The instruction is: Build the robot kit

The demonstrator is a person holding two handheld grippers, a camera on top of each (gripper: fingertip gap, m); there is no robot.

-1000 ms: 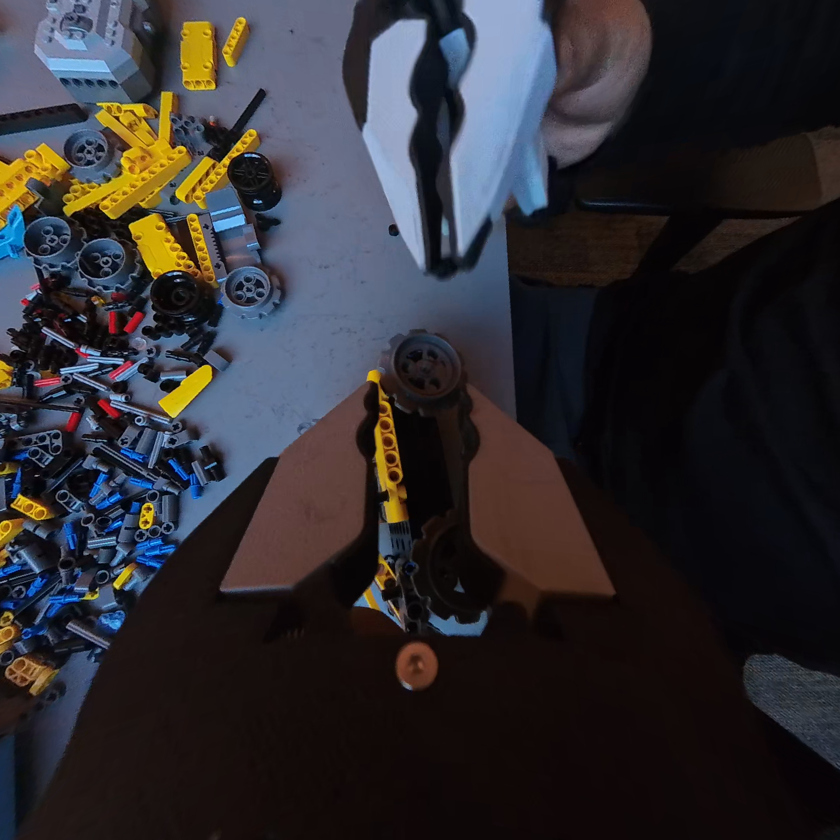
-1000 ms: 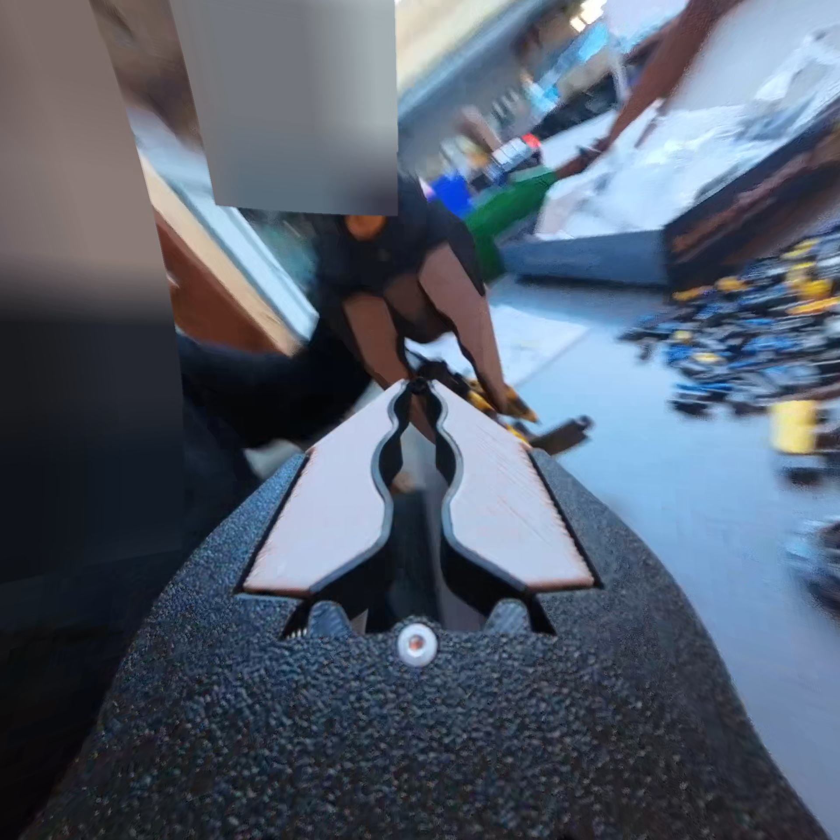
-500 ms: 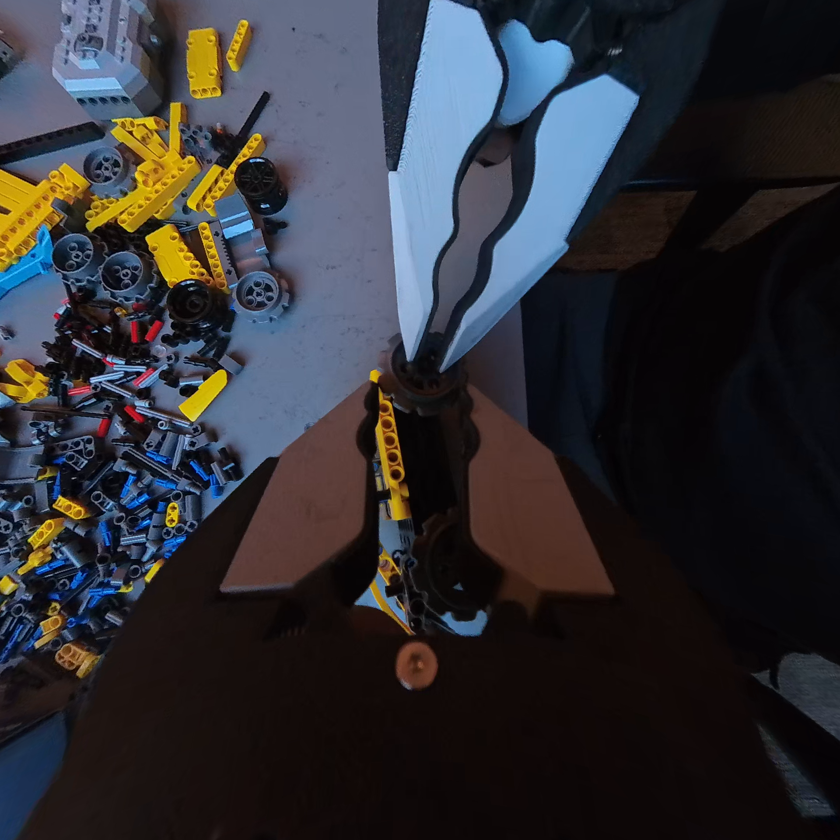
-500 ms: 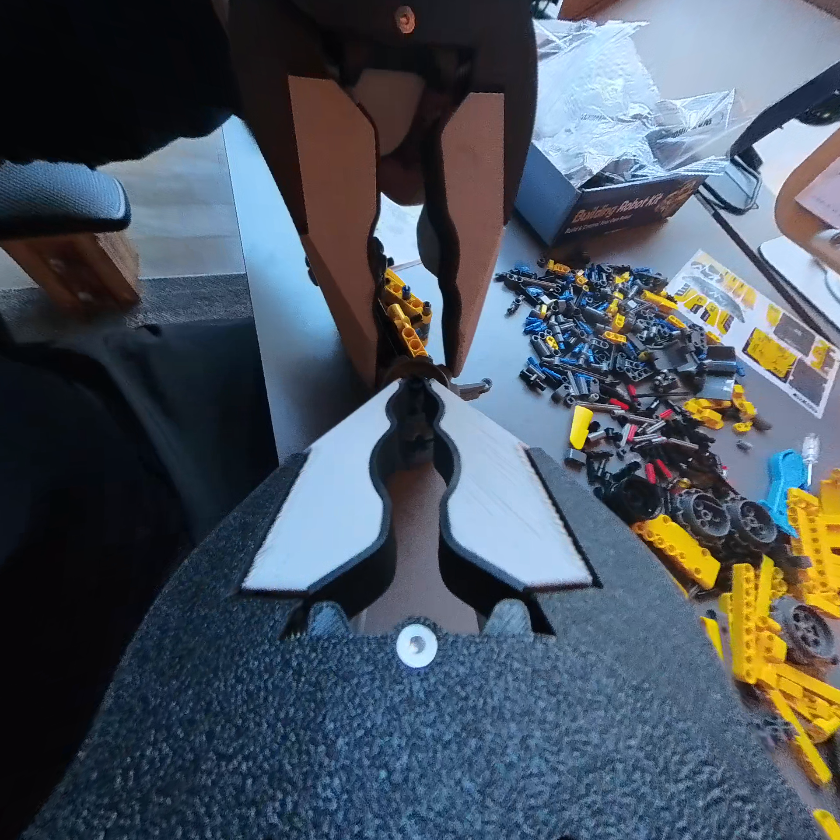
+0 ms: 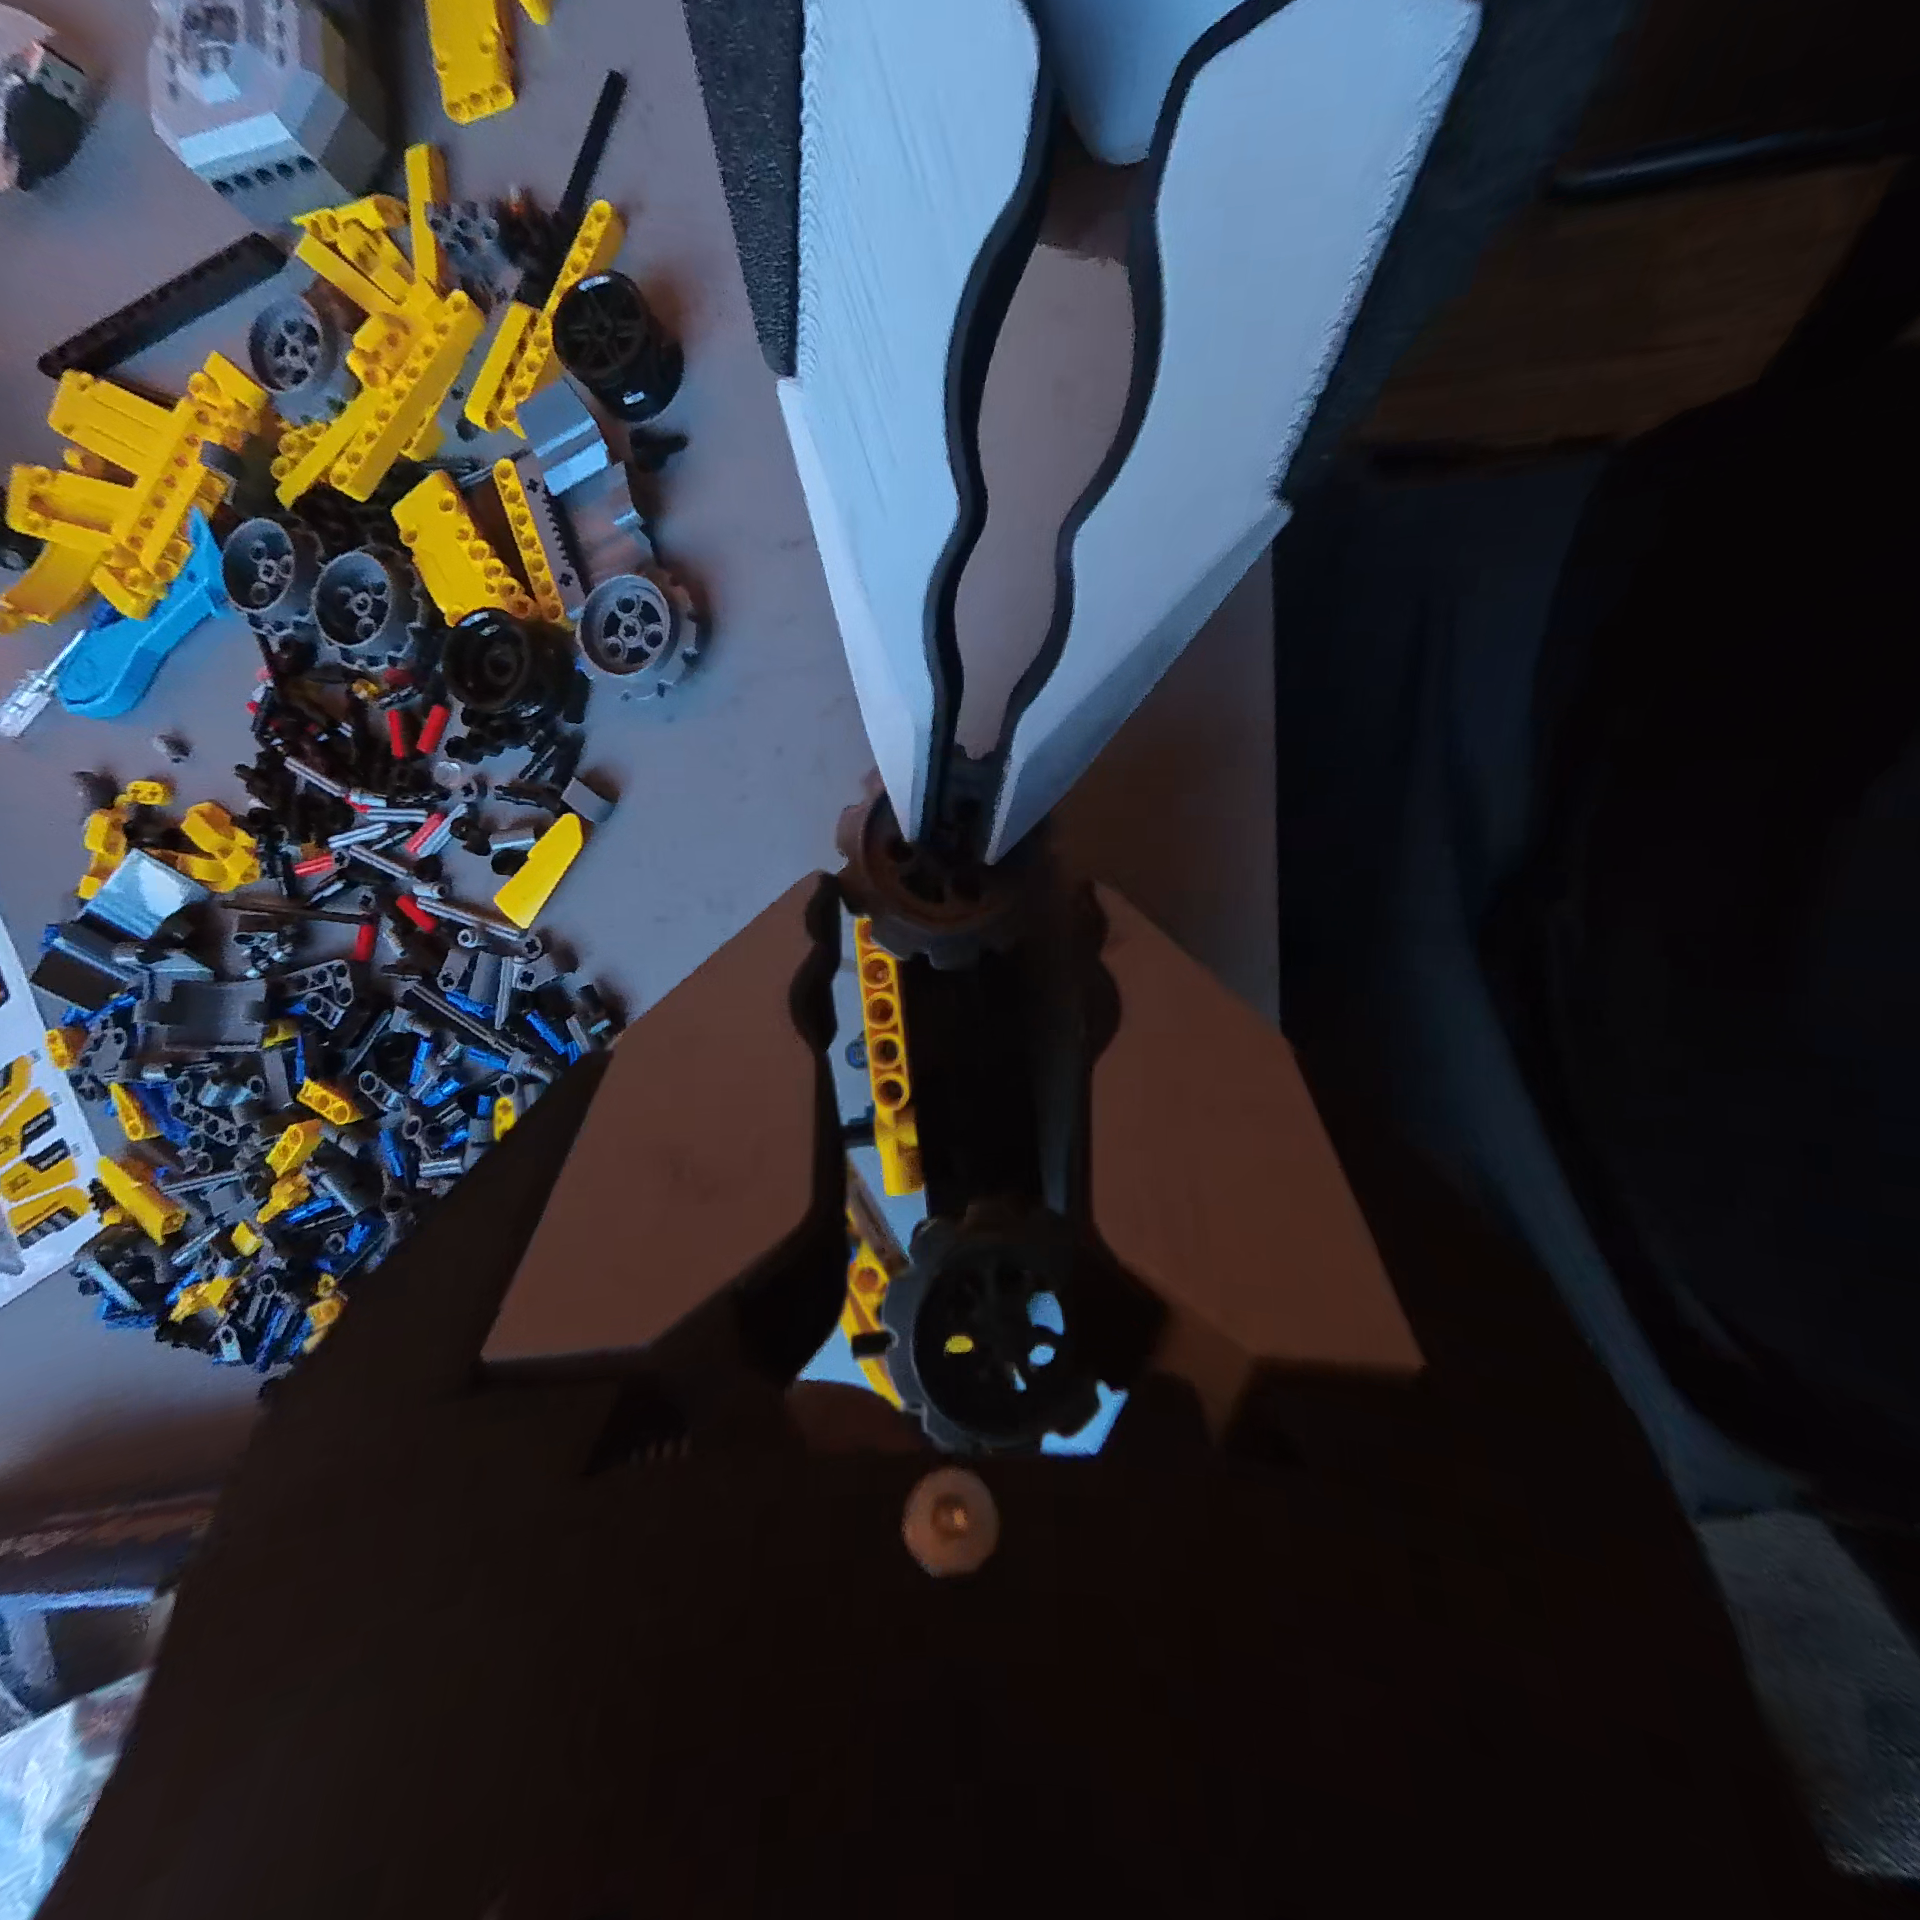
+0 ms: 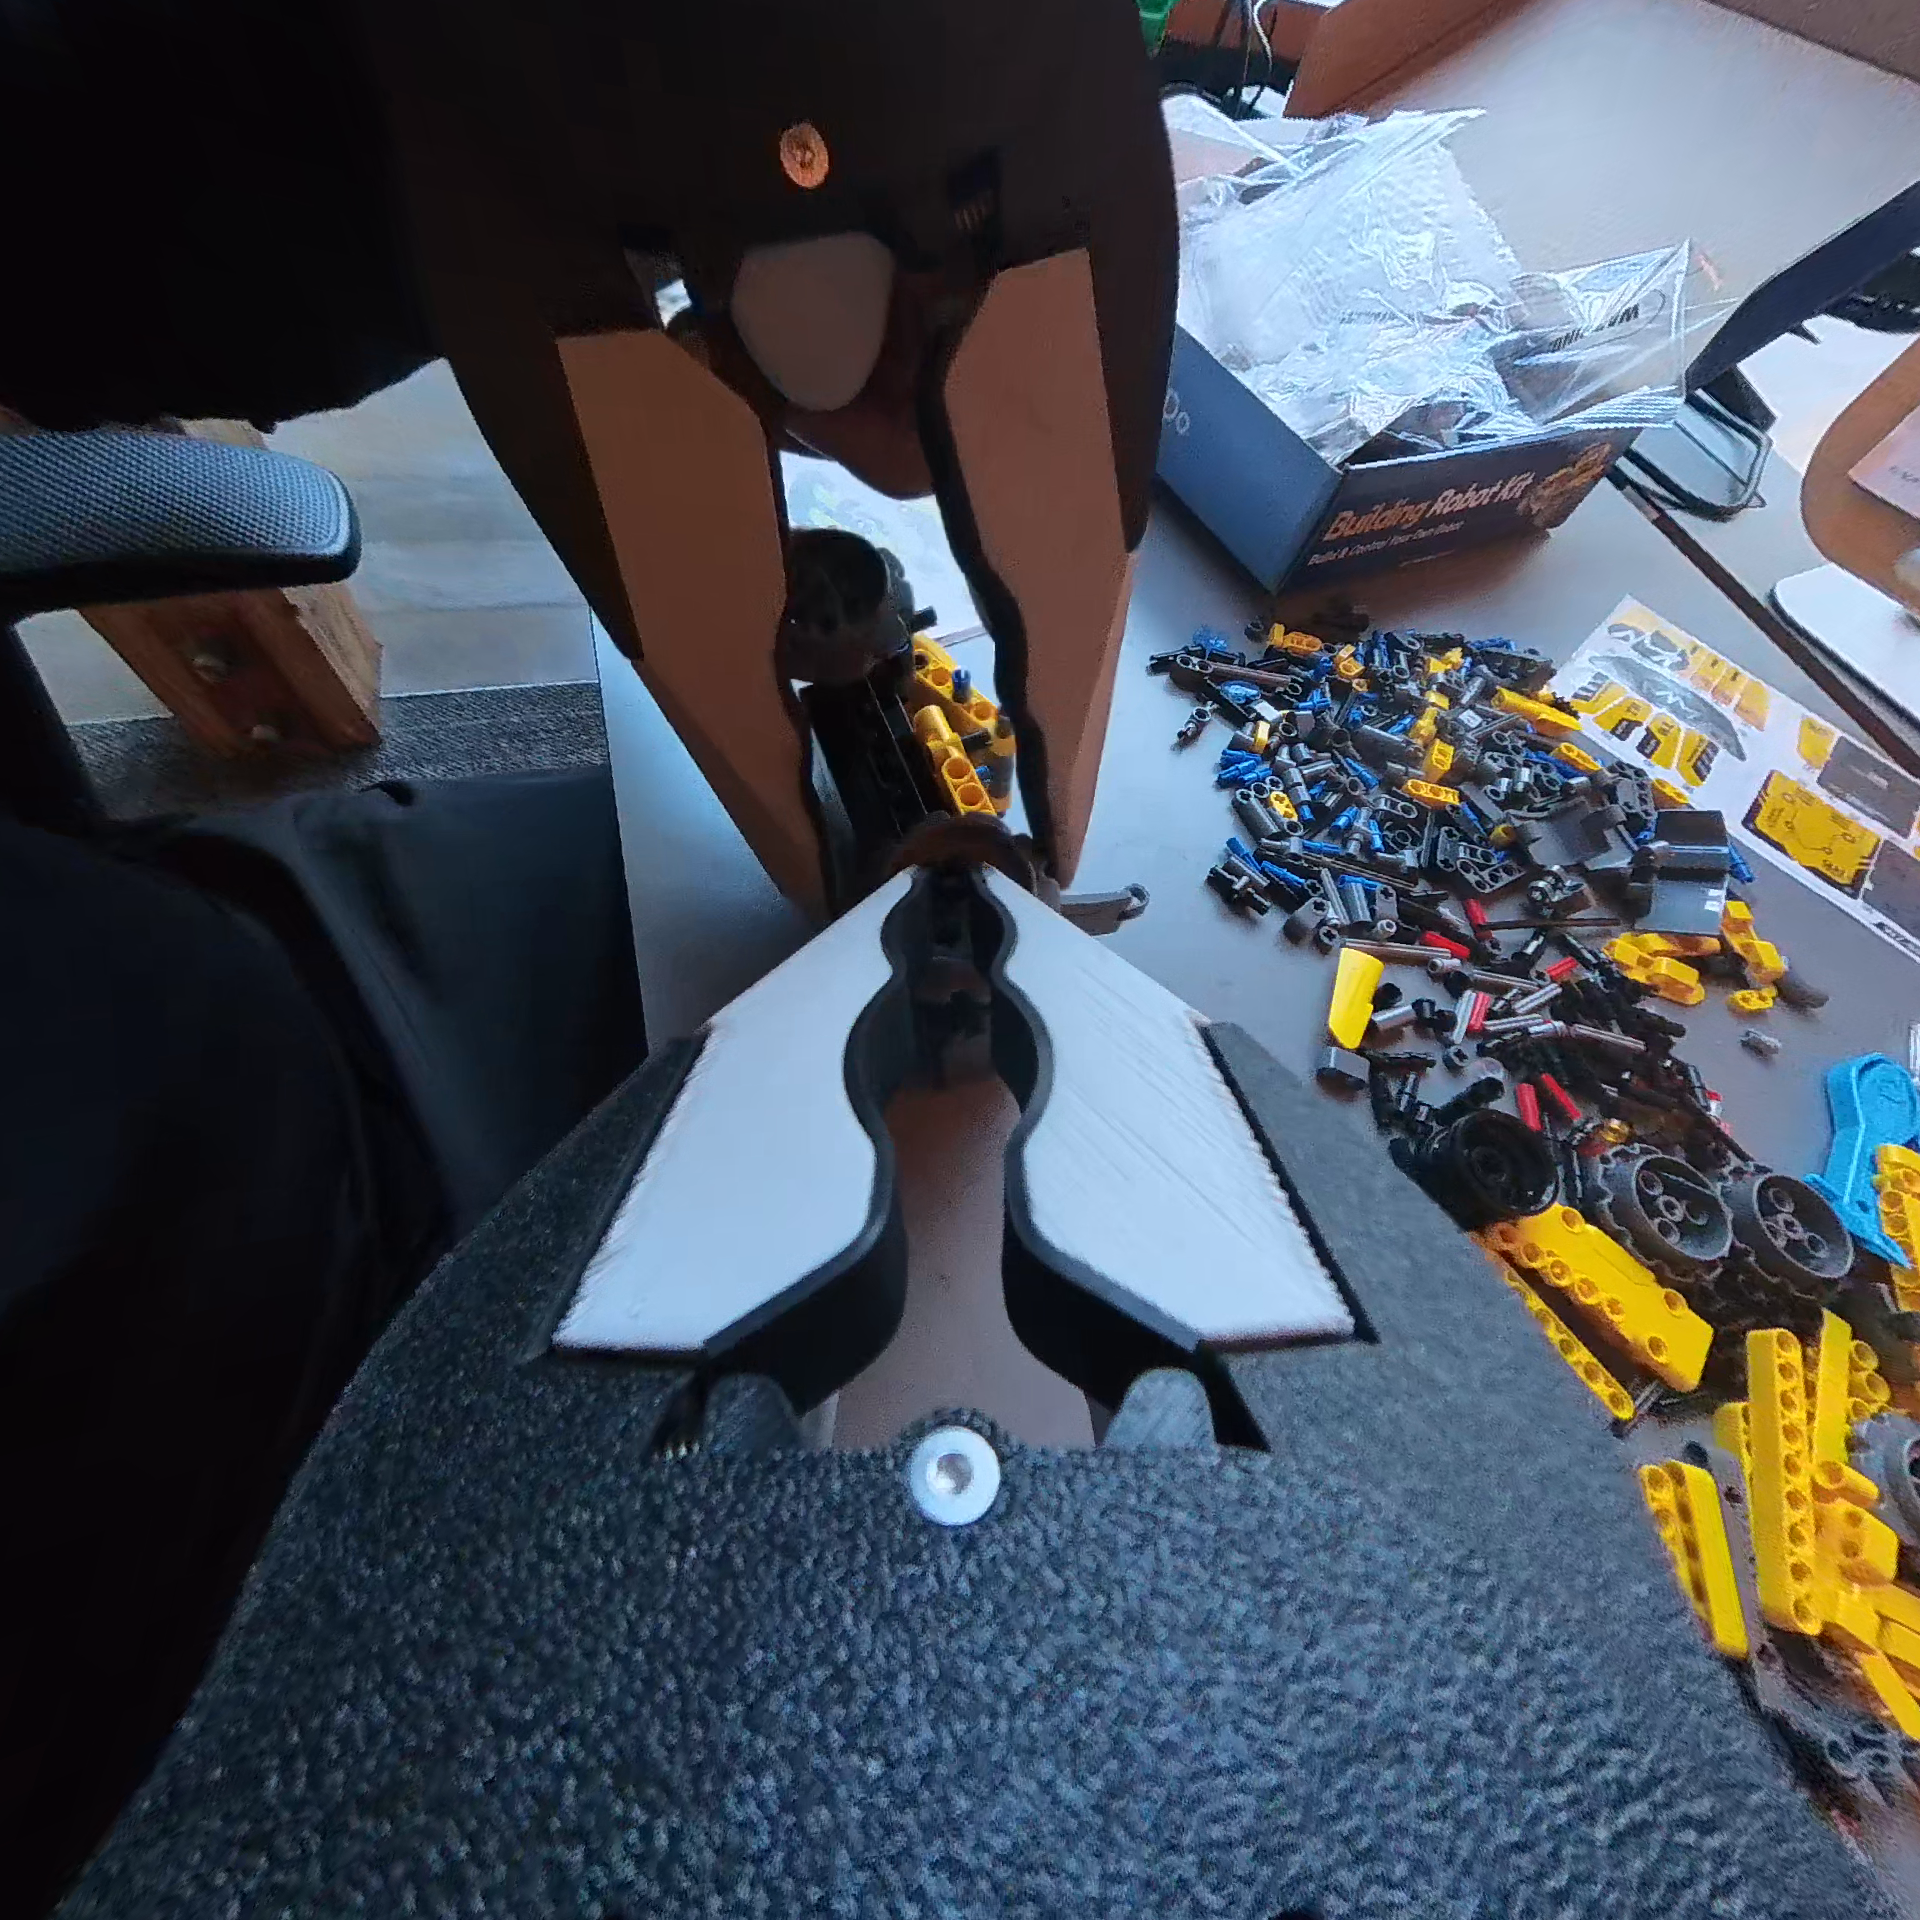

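My left gripper (image 5: 956,904) is shut on a small model: a yellow holed beam (image 5: 883,1039) with a grey toothed wheel (image 5: 914,914) at the front and a black toothed wheel (image 5: 987,1340) at the back. It holds the model above the table's near edge. My right gripper (image 6: 951,881), with white fingers (image 6: 1122,1143), is shut on a small dark pin (image 6: 940,966). Its tips meet the hub of the front wheel, seen in the left wrist view too (image 5: 951,831). The left gripper (image 6: 935,862) reaches down from above in the right wrist view.
A pile of loose black, blue, red and yellow parts (image 6: 1507,831) covers the grey table (image 6: 1143,779), with wheels and yellow beams (image 5: 416,416). A box with plastic bags (image 6: 1403,468), a sticker sheet (image 6: 1766,748), a blue tool (image 6: 1860,1143) and a chair armrest (image 6: 177,509) lie around. Left and right tips are no more than a few centimetres apart.
The right gripper swung in from farther off and brought its tips onto the front wheel's hub. The left gripper kept its hold on the model and barely moved.
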